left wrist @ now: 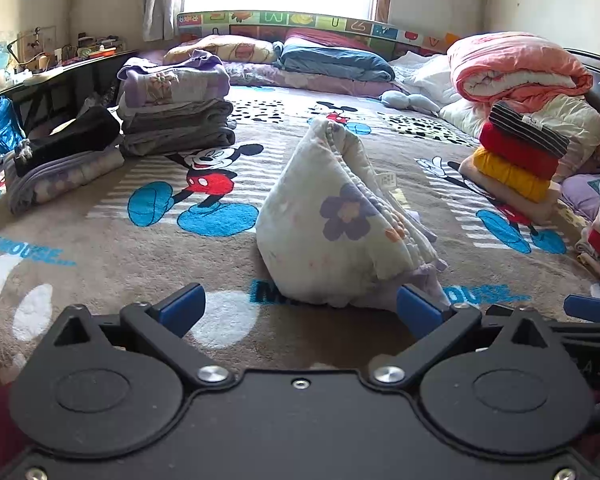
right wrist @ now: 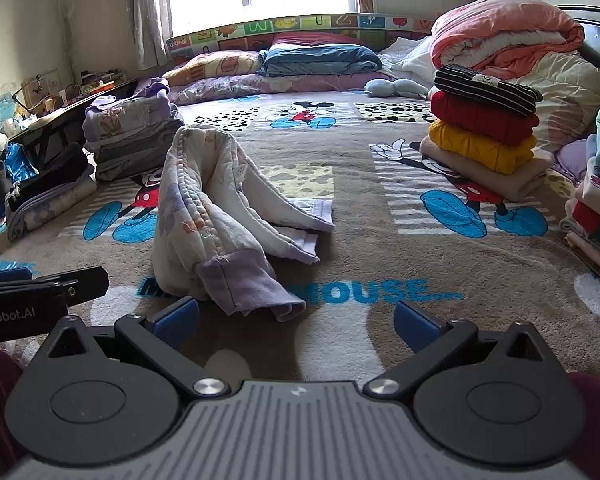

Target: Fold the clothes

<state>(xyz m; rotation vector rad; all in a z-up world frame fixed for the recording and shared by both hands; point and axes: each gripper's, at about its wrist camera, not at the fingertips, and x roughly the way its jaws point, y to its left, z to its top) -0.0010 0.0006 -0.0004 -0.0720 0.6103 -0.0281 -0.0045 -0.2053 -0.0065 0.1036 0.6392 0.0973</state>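
Both my tools wide apart, holding nothing — left tool [left wrist: 300, 308], right tool [right wrist: 296, 322]. Floral pyjama piece [right wrist: 204, 216] sits rumpled mid-bed [right wrist: 380, 248], just ahead, unfolded. Folded stacks [right wrist: 484, 132] at the sides done — this one's left, maybe more.

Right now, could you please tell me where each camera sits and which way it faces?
Left wrist: low over the bed, facing the window; open left gripper before the floral garment, the other gripper's tip at right.
Right wrist: beside it, same heading; open right gripper, garment ahead-left, left gripper's body at left.
Shared: garment, Mickey blanket, sweater stack.
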